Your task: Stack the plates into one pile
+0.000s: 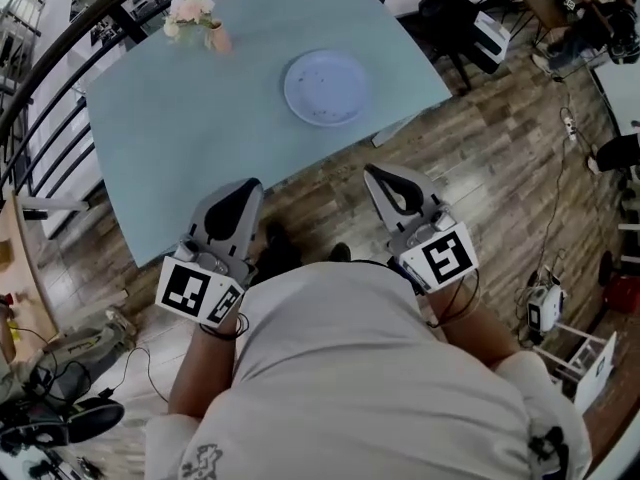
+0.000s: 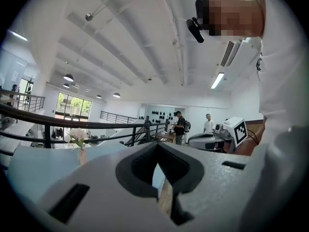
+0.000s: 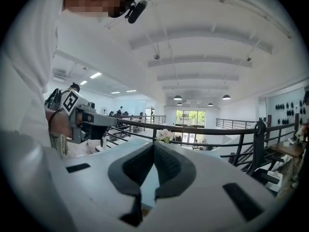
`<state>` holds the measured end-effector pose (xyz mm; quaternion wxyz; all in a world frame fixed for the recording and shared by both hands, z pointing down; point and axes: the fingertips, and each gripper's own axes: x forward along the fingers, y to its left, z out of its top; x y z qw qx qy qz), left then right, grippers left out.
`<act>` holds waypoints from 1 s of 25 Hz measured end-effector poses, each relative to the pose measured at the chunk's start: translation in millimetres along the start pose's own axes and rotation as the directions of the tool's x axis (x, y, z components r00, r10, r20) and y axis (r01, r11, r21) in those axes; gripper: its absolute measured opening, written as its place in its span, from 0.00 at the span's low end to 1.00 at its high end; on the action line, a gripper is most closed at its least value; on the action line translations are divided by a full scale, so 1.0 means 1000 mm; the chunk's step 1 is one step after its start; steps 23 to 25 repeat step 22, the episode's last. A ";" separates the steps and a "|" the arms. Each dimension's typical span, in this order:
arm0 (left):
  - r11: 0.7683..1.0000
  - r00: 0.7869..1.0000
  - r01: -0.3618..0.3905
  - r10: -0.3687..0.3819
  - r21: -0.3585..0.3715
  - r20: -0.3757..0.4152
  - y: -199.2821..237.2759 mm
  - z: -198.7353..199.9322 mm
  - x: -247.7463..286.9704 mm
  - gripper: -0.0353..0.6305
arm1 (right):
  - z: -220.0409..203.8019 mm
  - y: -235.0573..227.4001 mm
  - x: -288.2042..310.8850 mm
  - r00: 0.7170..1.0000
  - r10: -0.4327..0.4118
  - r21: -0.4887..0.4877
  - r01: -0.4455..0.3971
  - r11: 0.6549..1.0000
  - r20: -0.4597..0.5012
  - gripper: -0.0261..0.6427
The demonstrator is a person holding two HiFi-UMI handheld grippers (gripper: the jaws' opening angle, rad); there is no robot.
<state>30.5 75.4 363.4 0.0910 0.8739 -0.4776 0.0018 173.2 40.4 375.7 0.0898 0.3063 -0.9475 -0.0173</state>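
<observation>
Table [image 1: 200, 138]: rectangular, with a smooth matte pale-teal top, standing on a wood-plank floor [image 1: 480, 148]. Left gripper [image 1: 248, 184] and right gripper [image 1: 374, 171]: grey moulded jaws pressed together, nothing between them, both by the table's near edge. Plate [image 1: 326, 87]: round, glossy, pale blue, faintly speckled, lying flat and face up toward the table's far right. Being round, it has no long axis.

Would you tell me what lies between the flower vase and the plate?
Only bare table, seen in the head view, separates flower vase and plate.
</observation>
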 end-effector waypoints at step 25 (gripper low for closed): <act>0.997 0.999 -0.039 0.038 0.066 0.013 -0.099 0.000 0.006 0.06 | -0.017 -0.014 -0.095 1.000 0.028 0.020 -0.028 0.999 0.003 0.05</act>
